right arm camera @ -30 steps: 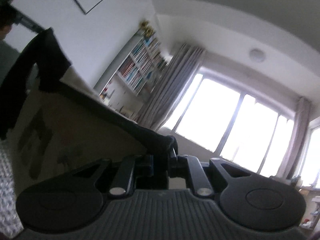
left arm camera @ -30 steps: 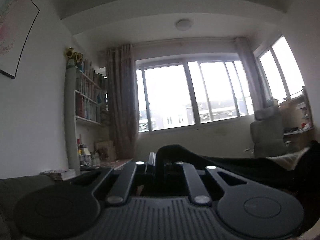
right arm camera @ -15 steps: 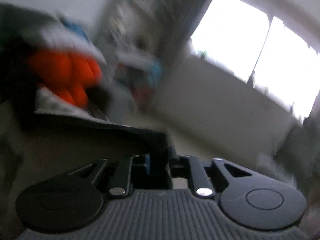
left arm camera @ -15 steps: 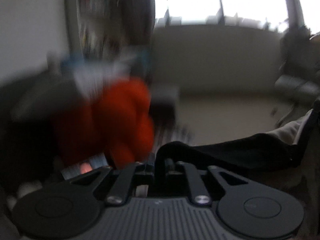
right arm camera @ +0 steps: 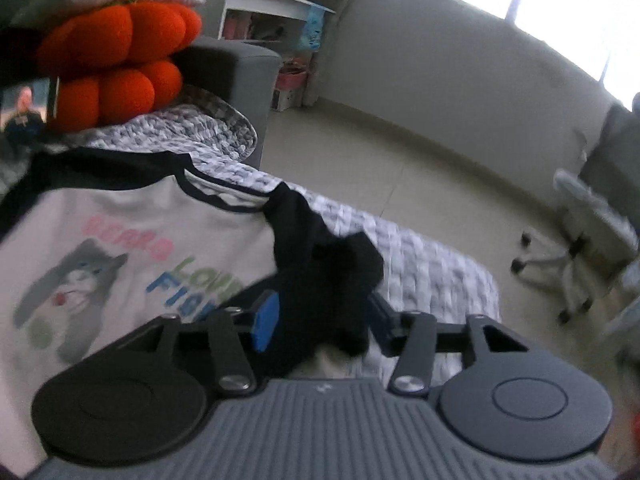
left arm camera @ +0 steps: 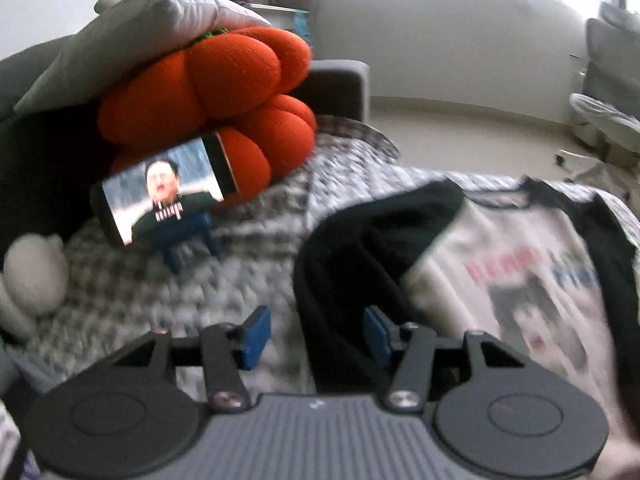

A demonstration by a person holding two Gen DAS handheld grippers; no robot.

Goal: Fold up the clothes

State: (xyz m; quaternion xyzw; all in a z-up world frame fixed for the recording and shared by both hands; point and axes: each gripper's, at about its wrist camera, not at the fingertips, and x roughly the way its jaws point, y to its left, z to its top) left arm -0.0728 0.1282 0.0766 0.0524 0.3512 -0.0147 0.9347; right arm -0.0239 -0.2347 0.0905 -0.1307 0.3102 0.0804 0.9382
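Observation:
A white T-shirt [left arm camera: 516, 264] with black sleeves and a cat print lies front-up on a grey patterned blanket [left arm camera: 172, 280]. It also shows in the right wrist view [right arm camera: 132, 248]. My left gripper [left arm camera: 316, 336] is open, its blue pads [left arm camera: 256, 336] spread, with the shirt's black left sleeve [left arm camera: 344, 264] lying between them. My right gripper [right arm camera: 324, 320] is open too, with the bunched black right sleeve [right arm camera: 332, 276] resting loose between its fingers.
An orange plush cushion [left arm camera: 216, 88] and a grey pillow [left arm camera: 132, 28] sit at the back left. A phone [left arm camera: 164, 192] playing video stands on a small blue stand. An office chair [right arm camera: 592, 248] stands on the floor to the right.
Both grippers swung down from holding the shirt up in the air to the blanket. Both have opened and let go of the sleeves; the shirt now lies flat.

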